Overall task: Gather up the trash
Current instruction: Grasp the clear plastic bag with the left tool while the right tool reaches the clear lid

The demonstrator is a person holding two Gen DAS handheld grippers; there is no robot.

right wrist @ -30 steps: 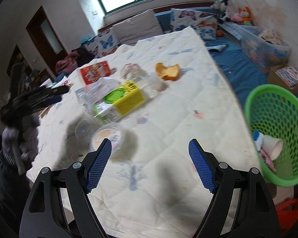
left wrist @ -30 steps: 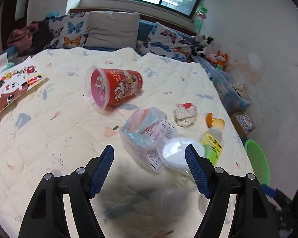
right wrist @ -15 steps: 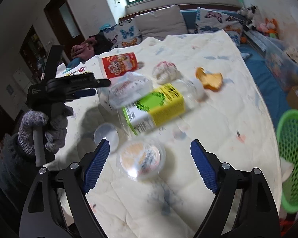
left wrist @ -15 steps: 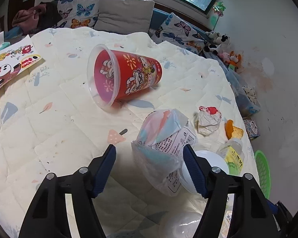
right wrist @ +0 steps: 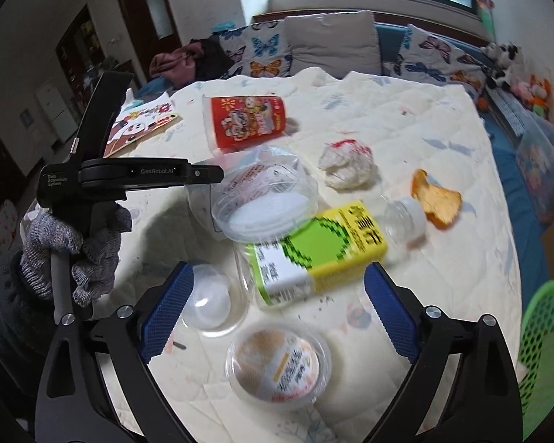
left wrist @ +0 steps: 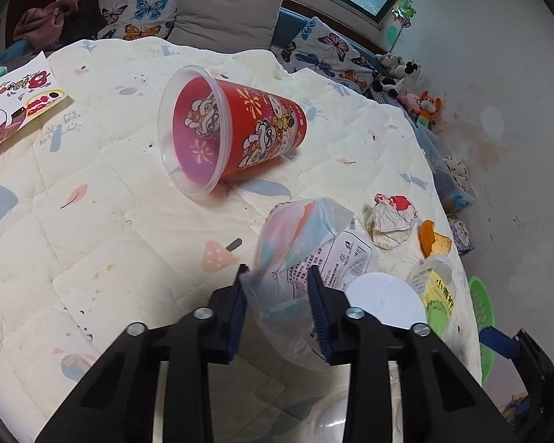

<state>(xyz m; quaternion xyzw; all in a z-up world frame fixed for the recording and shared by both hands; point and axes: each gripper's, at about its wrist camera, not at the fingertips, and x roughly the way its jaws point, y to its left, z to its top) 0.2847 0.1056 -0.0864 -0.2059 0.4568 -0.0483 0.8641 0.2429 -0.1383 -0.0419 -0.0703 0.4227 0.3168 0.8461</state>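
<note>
My left gripper point(left wrist: 277, 288) is shut on a clear plastic bag point(left wrist: 306, 243) with a printed label, on the quilted table; the bag also shows in the right wrist view point(right wrist: 255, 173). A red printed cup point(left wrist: 236, 136) lies on its side beyond it. My right gripper point(right wrist: 277, 302) is open above a plastic bottle with a yellow-green label point(right wrist: 314, 254), with a lidded cup point(right wrist: 277, 365) just below and a clear dome lid point(right wrist: 210, 299) by its left finger. A crumpled wrapper point(right wrist: 347, 166) and an orange peel point(right wrist: 435, 199) lie farther off.
A green mesh basket point(right wrist: 543, 339) stands off the table's right edge. A clear round container with a white lid point(right wrist: 266, 206) leans by the bag. A picture sheet point(left wrist: 14, 107) lies at the far left. Cushions point(left wrist: 225, 18) line the back.
My left gripper moved forward and closed on the plastic bag. My right gripper swung left from the basket side to above the bottle.
</note>
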